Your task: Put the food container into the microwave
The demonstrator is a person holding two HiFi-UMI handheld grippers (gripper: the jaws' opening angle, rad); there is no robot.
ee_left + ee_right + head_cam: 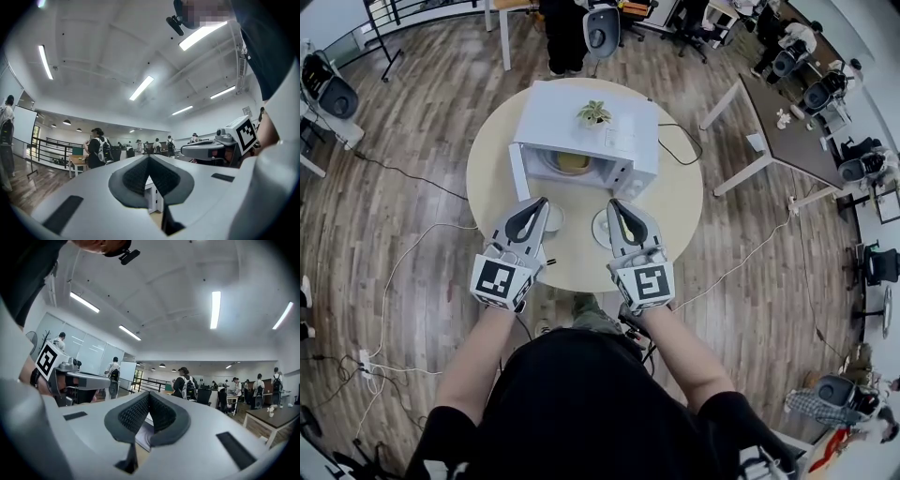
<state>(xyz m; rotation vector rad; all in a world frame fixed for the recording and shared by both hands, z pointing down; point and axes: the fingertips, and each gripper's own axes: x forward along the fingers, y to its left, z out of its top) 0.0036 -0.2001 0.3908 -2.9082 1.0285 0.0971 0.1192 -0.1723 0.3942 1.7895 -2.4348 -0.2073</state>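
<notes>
A white microwave (623, 131) stands on the round table (680, 202) with its door (518, 172) swung open to the left. Inside the cavity sits the food container (572, 162), a round dish with something yellow in it. In front of the microwave my left gripper (541, 202) and right gripper (614, 204) hover side by side over the near part of the table. Both are tilted upward, away from the microwave. In the left gripper view the left gripper (149, 157) has its jaws meeting at the tips with nothing between them. The right gripper (149, 394) looks the same in its own view.
A small potted plant (594, 113) stands on the microwave's top. Two round white discs (554, 219) (600, 229) lie on the table under the grippers. A black cable (682, 142) runs off the table's right side. Desks, chairs and several people fill the room around the table.
</notes>
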